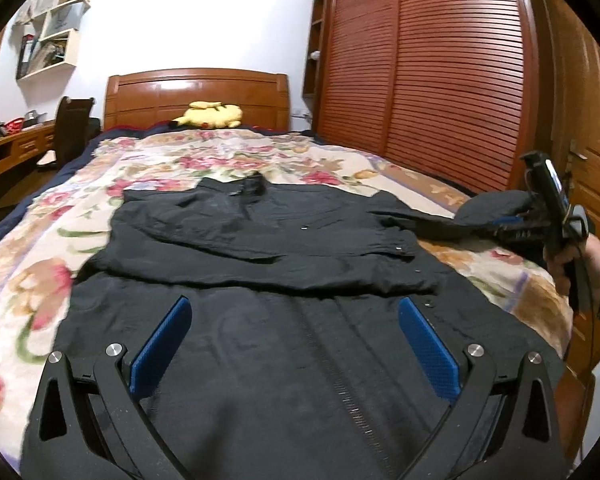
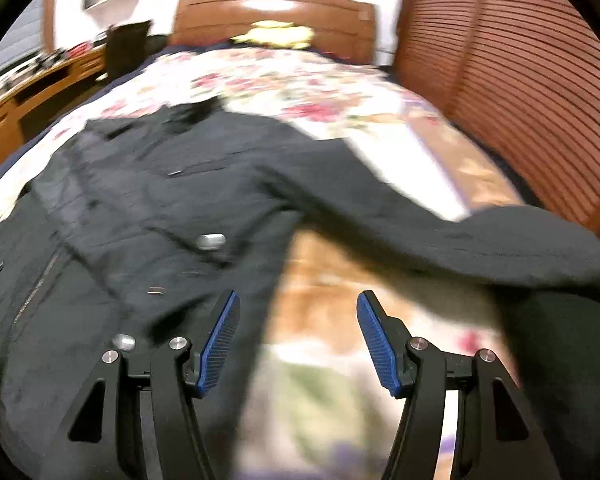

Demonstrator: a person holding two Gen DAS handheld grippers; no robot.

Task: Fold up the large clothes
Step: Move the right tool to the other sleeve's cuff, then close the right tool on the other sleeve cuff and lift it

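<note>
While both grippers' fingers (image 1: 162, 346) stand apart, the black jacket (image 1: 260, 240) lies beneath them.

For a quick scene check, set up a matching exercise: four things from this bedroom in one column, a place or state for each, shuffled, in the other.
Column 1
1. black jacket
2. yellow plush toy
3. left gripper
4. right-hand sleeve

Column 2
A. stretched out sideways over the floral bedspread
B. by the headboard
C. spread along the bed, zip facing up
D. wide open, holding nothing

Pairs: 1-C, 2-B, 3-D, 4-A
</note>
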